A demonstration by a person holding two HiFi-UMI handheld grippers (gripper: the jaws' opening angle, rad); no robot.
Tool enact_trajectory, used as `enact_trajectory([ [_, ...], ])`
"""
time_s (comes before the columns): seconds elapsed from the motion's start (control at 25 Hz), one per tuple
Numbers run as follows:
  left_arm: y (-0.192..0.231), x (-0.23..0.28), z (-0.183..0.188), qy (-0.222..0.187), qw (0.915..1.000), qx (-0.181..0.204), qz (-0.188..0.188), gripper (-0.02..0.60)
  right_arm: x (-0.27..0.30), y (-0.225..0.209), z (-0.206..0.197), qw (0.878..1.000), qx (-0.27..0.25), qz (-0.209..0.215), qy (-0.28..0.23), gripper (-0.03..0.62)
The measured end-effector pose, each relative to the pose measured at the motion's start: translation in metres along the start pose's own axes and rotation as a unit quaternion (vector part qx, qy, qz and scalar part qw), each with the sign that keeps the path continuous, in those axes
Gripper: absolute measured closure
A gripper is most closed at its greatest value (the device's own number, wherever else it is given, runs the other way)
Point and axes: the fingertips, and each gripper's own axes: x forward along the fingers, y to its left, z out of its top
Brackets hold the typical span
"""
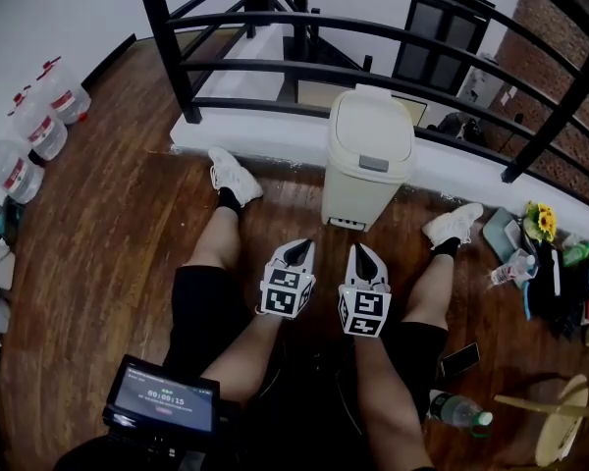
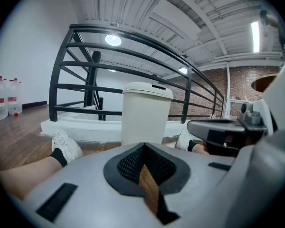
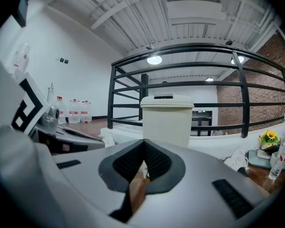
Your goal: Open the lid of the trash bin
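Cream plastic, the trash bin (image 1: 365, 180) stands on the wood floor (image 1: 108, 214) at twelve o'clock from the seated person, between the white shoes (image 1: 234, 175), its lid (image 1: 373, 121) down flat. Both tongs sit over the lap, apart from it: the left gripper (image 1: 298, 251) and right gripper (image 1: 363, 253) each have jaws pressed together on nothing. The reach hasn't begun, I'd say. Next, one tip must go forward to the grey catch (image 1: 373, 163) at the lid's front edge.
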Motion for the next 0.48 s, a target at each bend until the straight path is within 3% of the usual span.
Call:
enact_trajectory([
  [0.48, 0.007, 0.006, -0.002, 0.003, 1.0, -0.001, 0.0, 0.583, 0.009, 0.004, -0.003, 1.0, -0.004, 0.005, 0.001, 0.589],
])
